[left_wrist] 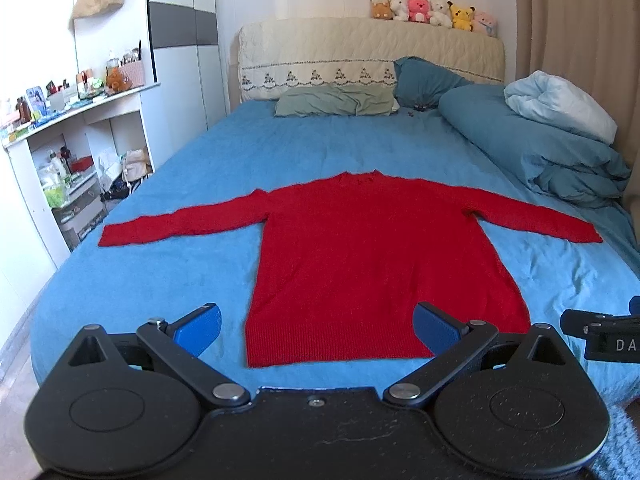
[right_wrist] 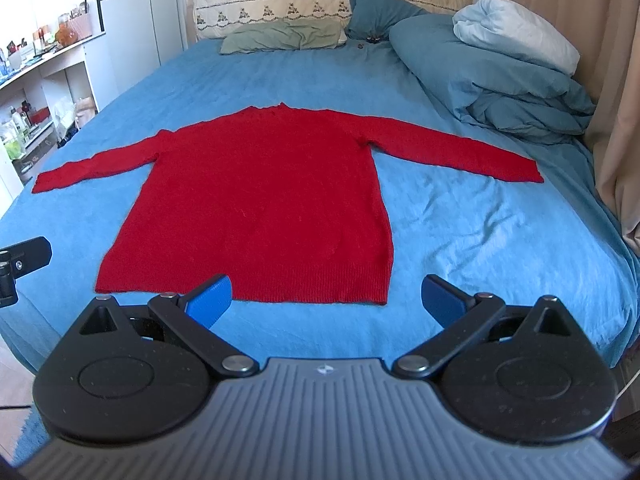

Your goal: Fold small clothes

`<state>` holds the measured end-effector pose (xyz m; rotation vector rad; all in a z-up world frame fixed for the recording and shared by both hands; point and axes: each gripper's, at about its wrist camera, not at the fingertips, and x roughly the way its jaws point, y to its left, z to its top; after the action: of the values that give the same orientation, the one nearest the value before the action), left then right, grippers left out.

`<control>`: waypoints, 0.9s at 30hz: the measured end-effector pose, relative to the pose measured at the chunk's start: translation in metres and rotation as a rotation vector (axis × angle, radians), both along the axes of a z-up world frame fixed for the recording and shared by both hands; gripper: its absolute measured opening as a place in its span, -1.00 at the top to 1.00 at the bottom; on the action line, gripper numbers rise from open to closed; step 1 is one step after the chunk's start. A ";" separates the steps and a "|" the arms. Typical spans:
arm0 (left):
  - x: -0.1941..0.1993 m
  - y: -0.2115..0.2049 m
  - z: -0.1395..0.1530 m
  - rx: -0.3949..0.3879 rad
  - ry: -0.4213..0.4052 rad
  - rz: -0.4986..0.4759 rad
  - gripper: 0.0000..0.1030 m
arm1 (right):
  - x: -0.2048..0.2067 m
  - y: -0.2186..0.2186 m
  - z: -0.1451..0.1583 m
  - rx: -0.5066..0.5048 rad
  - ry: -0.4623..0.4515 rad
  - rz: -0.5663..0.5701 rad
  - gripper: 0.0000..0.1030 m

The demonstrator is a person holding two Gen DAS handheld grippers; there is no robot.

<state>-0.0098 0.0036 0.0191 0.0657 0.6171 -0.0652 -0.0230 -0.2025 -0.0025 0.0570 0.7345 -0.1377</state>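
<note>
A red long-sleeved sweater (left_wrist: 360, 248) lies flat on the blue bed sheet (left_wrist: 168, 272), both sleeves spread out sideways, hem toward me. It also shows in the right wrist view (right_wrist: 260, 200). My left gripper (left_wrist: 318, 330) is open and empty, hovering above the hem at the bed's near edge. My right gripper (right_wrist: 326, 300) is open and empty, just short of the hem's right corner. Part of the right gripper shows at the right edge of the left wrist view (left_wrist: 600, 336).
Pillows (left_wrist: 336, 102) and a bunched blue duvet (left_wrist: 560, 148) lie at the head and right side of the bed. White shelves (left_wrist: 60, 152) with clutter stand to the left. A curtain (right_wrist: 612, 80) hangs at the right.
</note>
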 end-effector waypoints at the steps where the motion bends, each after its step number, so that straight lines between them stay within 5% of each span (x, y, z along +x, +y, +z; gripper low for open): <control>1: 0.002 -0.001 0.003 -0.002 -0.008 -0.004 -1.00 | 0.000 -0.003 0.002 0.008 -0.006 -0.006 -1.00; 7: 0.031 -0.018 0.026 -0.026 -0.071 -0.053 -1.00 | 0.016 -0.034 0.016 0.056 -0.043 -0.088 -1.00; 13: 0.107 -0.053 0.025 -0.035 -0.073 -0.119 -1.00 | 0.068 -0.088 0.011 0.079 -0.069 -0.214 -1.00; 23: 0.275 -0.140 -0.041 -0.021 -0.013 -0.236 -1.00 | 0.189 -0.203 -0.063 0.137 -0.147 -0.482 -1.00; 27: 0.323 -0.168 -0.066 -0.022 0.069 -0.268 -1.00 | 0.222 -0.237 -0.091 0.135 -0.158 -0.567 -1.00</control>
<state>0.3128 -0.1644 -0.0471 0.1251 0.6740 -0.3349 0.1992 -0.4399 -0.0935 0.4020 0.5528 -0.6179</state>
